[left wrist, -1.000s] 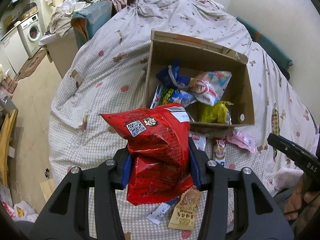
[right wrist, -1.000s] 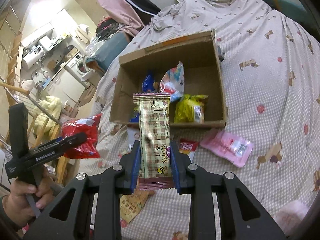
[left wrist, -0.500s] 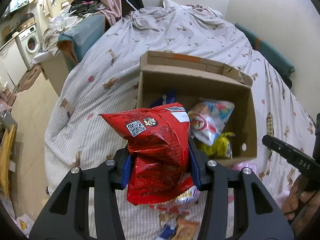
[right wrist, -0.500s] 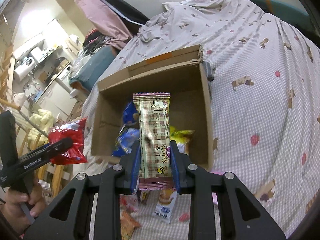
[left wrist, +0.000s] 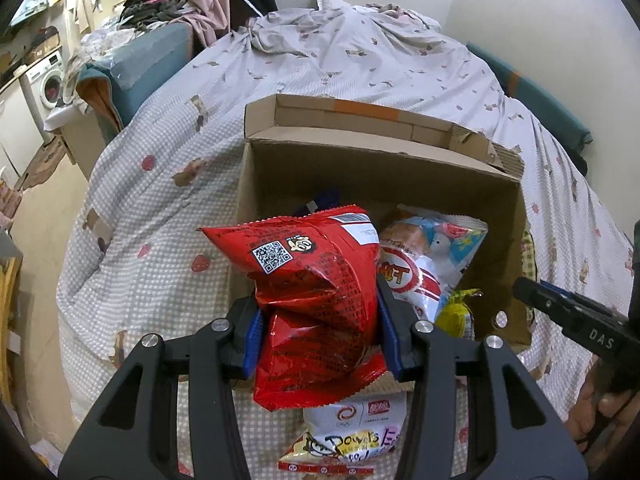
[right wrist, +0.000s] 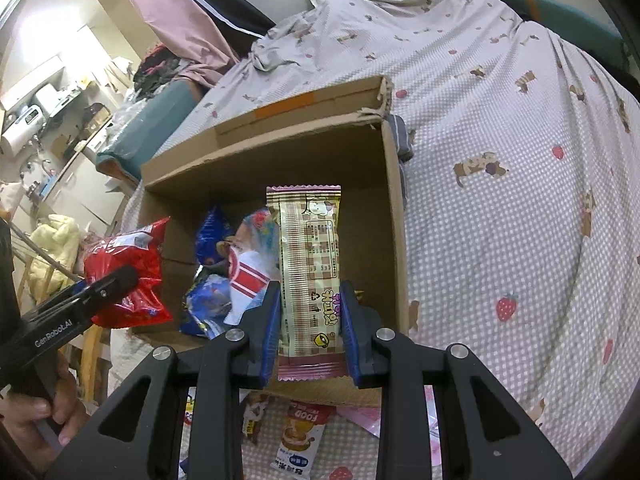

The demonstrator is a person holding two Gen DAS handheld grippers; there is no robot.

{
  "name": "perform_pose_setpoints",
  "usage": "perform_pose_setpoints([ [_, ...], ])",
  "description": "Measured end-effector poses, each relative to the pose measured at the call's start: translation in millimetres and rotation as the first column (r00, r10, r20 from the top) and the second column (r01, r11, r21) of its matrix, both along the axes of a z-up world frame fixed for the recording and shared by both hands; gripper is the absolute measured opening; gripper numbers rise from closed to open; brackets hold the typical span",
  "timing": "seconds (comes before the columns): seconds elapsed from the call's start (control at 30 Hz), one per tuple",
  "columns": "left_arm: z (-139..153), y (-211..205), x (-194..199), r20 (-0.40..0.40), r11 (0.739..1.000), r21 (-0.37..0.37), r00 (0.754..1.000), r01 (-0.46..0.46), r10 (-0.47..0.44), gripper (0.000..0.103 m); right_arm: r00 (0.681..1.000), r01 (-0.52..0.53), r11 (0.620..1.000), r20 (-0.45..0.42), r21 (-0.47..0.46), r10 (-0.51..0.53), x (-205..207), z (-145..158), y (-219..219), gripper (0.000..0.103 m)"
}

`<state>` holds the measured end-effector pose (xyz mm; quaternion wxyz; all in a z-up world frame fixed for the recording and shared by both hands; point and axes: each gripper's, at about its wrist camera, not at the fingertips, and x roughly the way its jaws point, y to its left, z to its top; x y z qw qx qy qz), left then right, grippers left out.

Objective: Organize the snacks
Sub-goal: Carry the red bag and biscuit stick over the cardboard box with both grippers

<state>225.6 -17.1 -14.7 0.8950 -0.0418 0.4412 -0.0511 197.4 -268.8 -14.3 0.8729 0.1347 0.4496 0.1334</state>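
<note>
Both grippers have carried their packets forward from above the loose snacks on the bed to the open cardboard box (left wrist: 376, 168), which now fills far more of each view than a second ago. Left gripper (left wrist: 318, 334) is clenched on a crumpled red snack bag (left wrist: 316, 292), held above the box's near left corner. Right gripper (right wrist: 308, 324) grips a long tan checked wafer packet (right wrist: 310, 256) upright between its blue pads, over the box's near right side. Inside the box lie a white-and-red bag (left wrist: 428, 264), a blue packet (right wrist: 210, 236) and a yellow packet (left wrist: 456, 312). Several snacks rest on the checked bedspread (right wrist: 520, 200) in front of the box, among them a Powers-labelled bag (left wrist: 348, 440) and a pink packet (right wrist: 374, 420). A hand (right wrist: 52, 400) holds the left gripper's handle.
</note>
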Motion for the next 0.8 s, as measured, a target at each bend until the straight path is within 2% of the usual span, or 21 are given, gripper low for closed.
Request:
perform_pose_setpoints([
  [0.13, -4.2, 0.3, 3.4, 0.008, 1.0, -0.029, 1.0, 0.004, -0.003, 0.043, 1.0, 0.004, 1.0, -0.017, -0.01, -0.005, 2.1, -5.5, -1.3, 0.029],
  [0.57, -6.9, 0.9, 5.8, 0.002, 0.999, -0.054, 1.0, 0.004, -0.004, 0.044, 0.999, 0.005, 1.0, -0.051, 0.009, -0.004, 6.1, -12.4, 1.4, 0.029],
  [0.8, -6.8, -4.9, 3.1, 0.017, 0.999, -0.046, 1.0, 0.024, -0.023, 0.045, 0.999, 0.006, 1.0, -0.048, 0.03, -0.005, 5.7, -11.1, -0.7, 0.032],
])
